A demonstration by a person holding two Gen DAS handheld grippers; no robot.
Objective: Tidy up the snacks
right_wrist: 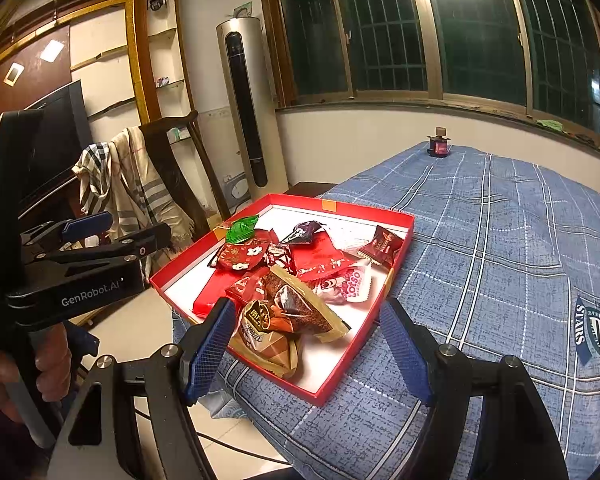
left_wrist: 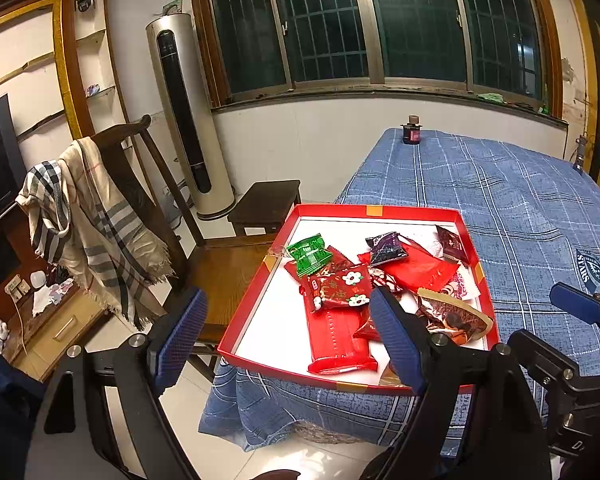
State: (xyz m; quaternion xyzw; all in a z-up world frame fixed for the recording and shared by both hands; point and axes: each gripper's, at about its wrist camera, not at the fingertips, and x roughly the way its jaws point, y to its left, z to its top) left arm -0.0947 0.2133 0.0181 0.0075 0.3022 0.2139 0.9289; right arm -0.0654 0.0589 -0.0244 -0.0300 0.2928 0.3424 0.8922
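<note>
Both tools spread, empty | we hover short of red tray (right_wrist: 384,300) | we should pinch brown packet (right_wrist: 300,312) by its edge, lift clear

The tray (left_wrist: 384,211) is sitting on the desk (left_wrist: 520,208) at its near left corner, with the snack packets (right_wrist: 296,268) lying heaped inside it. My jaws are hovering before its near edge. A small jar (left_wrist: 411,130) is standing at the desk's far end. A chair (left_wrist: 148,216) is standing left of the tray.
</note>
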